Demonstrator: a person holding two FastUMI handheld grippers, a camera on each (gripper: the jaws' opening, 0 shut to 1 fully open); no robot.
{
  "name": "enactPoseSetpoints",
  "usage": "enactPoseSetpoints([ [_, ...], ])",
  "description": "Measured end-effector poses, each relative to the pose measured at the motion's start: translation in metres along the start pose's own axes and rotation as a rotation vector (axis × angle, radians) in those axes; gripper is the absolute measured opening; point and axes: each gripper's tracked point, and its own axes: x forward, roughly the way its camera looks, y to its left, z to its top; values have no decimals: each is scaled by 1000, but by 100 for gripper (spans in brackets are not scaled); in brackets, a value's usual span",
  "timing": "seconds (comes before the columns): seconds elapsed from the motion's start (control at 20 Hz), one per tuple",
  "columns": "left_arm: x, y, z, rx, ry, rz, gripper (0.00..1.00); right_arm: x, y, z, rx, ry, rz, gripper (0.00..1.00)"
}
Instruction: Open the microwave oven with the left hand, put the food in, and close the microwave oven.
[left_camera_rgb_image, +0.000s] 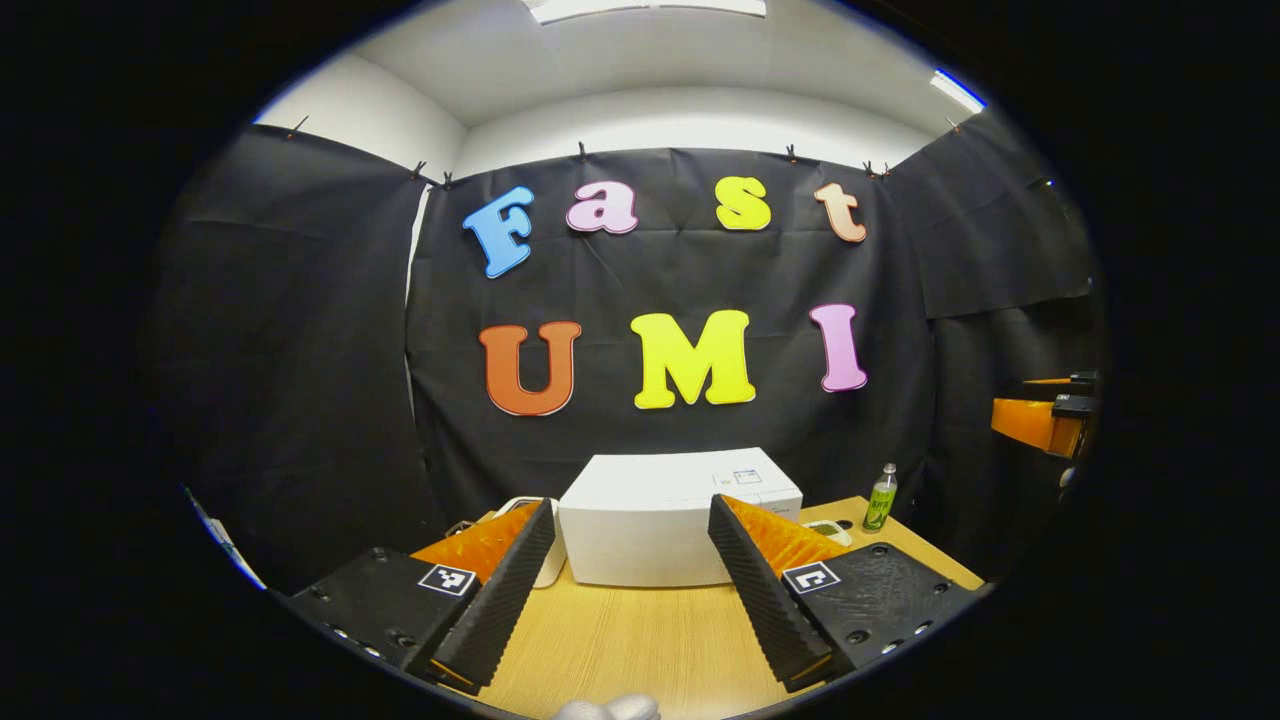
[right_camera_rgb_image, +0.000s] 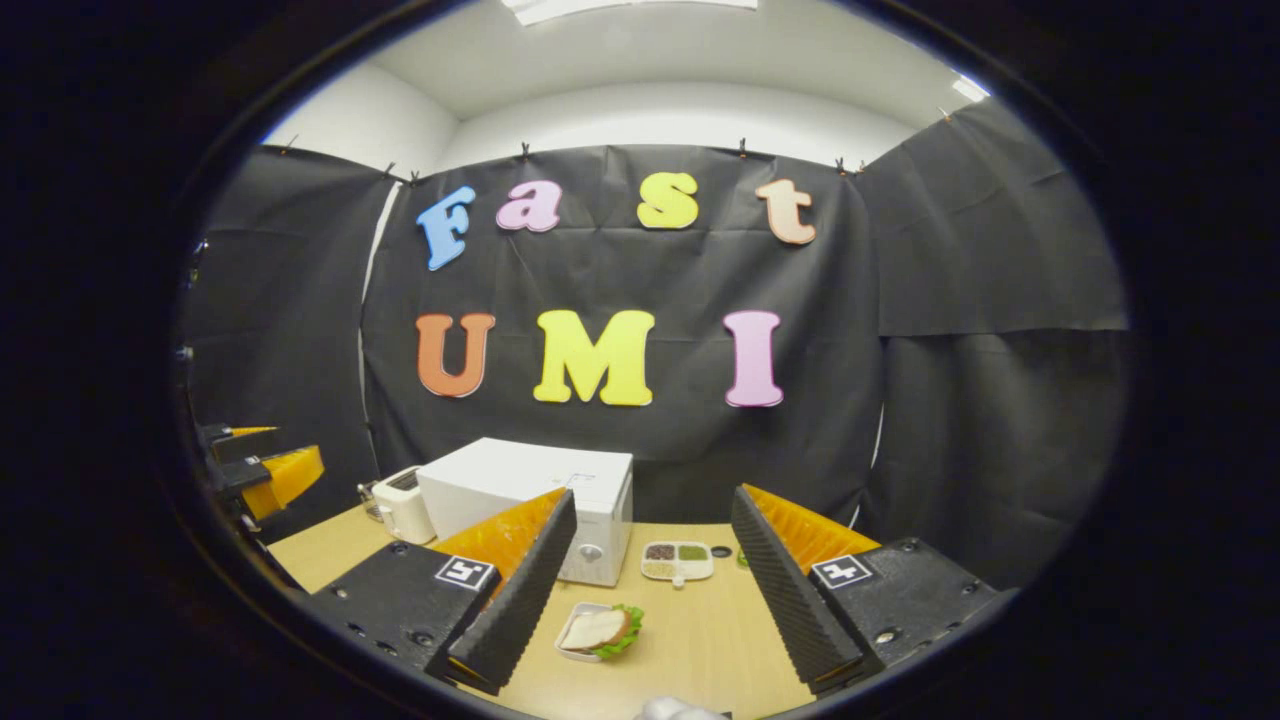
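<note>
In the left gripper view, the left gripper (left_camera_rgb_image: 628, 590) is spread wide, its two fingers (left_camera_rgb_image: 500, 590) apart with nothing between them and touching nothing. Straight ahead at 12 o'clock from the gap, well apart from the tips, stands one white microwave oven (left_camera_rgb_image: 660, 520) on the wooden table (left_camera_rgb_image: 640, 640), its door closed. A small white appliance (left_camera_rgb_image: 550, 560) peeks out at about 10 o'clock, just beside the oven's left side, partly hidden by the left finger. One green bottle (left_camera_rgb_image: 881, 498) stands upright at 2 o'clock, near the table's far right edge. The other gripper shows at the far right edge, about 3 o'clock, raised above the table.

In the right gripper view, the right gripper (right_camera_rgb_image: 645, 595) is likewise wide open and empty, touching nothing. One small white dish holding the sandwich (right_camera_rgb_image: 598, 631) with a green leaf lies on the table between the fingers, close in at 12 o'clock, slightly left of centre. Farther off at 12 o'clock lies one divided tray (right_camera_rgb_image: 678, 560) with three fillings, just beside the oven's front right corner. The microwave oven (right_camera_rgb_image: 530, 500) sits at 11 o'clock, the white appliance (right_camera_rgb_image: 405, 505) touching or just beside its left side. The left gripper (right_camera_rgb_image: 270, 470) hovers at 9 o'clock, its opening unclear from here.
</note>
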Motion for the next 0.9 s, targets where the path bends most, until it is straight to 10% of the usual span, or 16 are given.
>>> enactPoseSetpoints([
  [0.45, 18, -10, -16, 6, -12, -3, 95, 6, -10, 10, 6, -11, 2, 100],
  [0.9, 119, -134, -110, -58, 67, -157, 95, 13, -56, 21, -5, 11, -69, 100],
])
